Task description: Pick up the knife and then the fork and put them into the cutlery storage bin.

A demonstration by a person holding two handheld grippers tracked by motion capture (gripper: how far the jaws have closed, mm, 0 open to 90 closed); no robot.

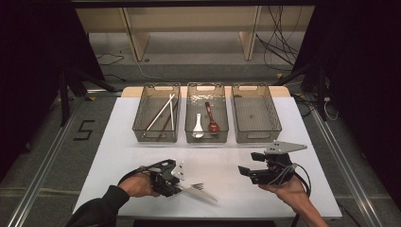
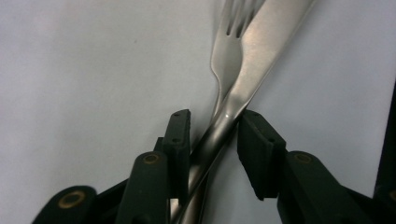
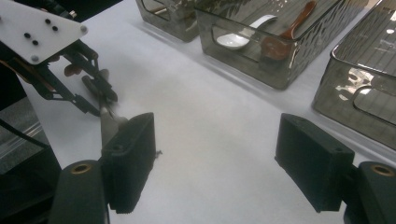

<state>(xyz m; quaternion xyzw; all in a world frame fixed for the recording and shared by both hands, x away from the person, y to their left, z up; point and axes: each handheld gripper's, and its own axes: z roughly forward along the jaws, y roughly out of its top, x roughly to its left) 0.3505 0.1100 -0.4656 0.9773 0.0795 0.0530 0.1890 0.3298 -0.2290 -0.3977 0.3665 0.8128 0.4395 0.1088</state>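
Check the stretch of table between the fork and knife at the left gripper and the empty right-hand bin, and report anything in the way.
Nothing visible blocks it. The left gripper has its jaws around the crossed fork and knife. Bare white table runs up to the empty bin. The right gripper, open, hovers beside that line.

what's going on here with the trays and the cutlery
A person at a white table holds a claw in each hand. The left claw is closing around crossed metal cutlery, a fork and another flat piece, near the table's front edge. The right claw hovers open and empty. Beyond them sit three clear bins: the left bin holds chopsticks, the middle bin a white spoon and a red spoon, and the right bin is empty.
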